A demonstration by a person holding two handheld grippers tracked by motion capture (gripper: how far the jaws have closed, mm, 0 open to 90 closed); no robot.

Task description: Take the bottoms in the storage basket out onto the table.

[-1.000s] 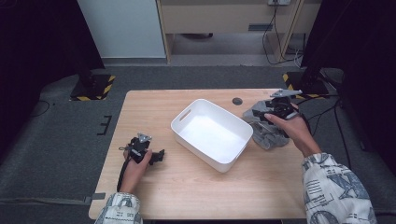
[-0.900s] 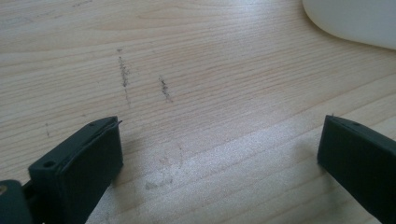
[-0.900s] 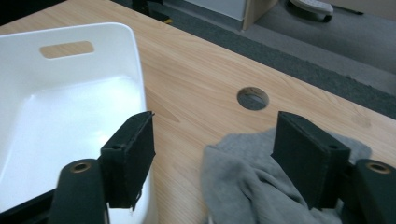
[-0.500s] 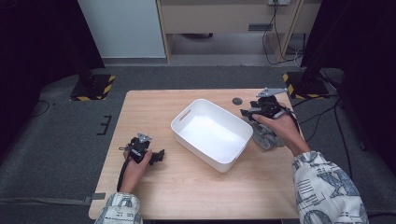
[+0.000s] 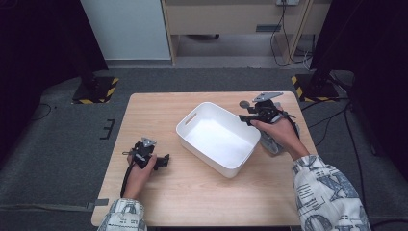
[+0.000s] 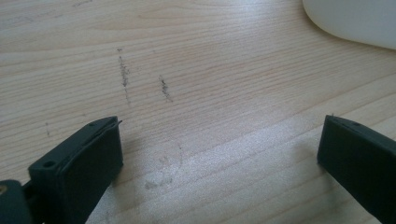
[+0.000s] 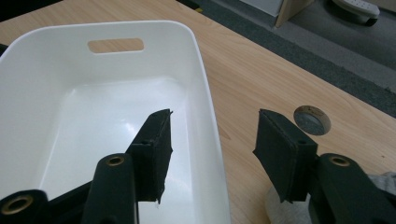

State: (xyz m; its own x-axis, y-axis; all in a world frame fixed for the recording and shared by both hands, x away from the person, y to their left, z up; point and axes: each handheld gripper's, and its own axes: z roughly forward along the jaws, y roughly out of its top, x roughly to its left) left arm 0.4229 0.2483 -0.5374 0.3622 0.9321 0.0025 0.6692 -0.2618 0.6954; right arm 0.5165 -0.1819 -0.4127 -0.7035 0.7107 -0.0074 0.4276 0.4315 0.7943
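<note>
Right now your right tongs (image 5: 246, 118) sit at the far right rim of the white bin (image 5: 217, 138), which lies slanted near the middle of the table (image 5: 159, 110). In the right gripper view, the right tongs (image 7: 212, 144) straddle the bin's (image 7: 93, 107) long wall: one pad hangs over the bare inside, the other over the wood outside. The jaws stand partly apart and have just been closing, with the rim between them, but the pads do not press on it yet. The bin's handle slot shows at its far end, and nothing lies inside.

Just beyond your right tongs a small round dark disc (image 7: 312, 119) is set in the table top, near the bin's corner. Under your right hand (image 5: 279, 132) a crumpled grey cloth (image 5: 272, 144) lies on the table, just beside the bin.

Your left tongs (image 5: 166, 160) rest low at the near left of the table, well apart from the bin, pointing towards it. In the left gripper view, the left tongs (image 6: 219, 149) gape wide over bare wood with a few dark scuff marks (image 6: 123, 74), gripping nothing; a curved white edge of the bin (image 6: 355, 23) shows at the top right corner.
</note>
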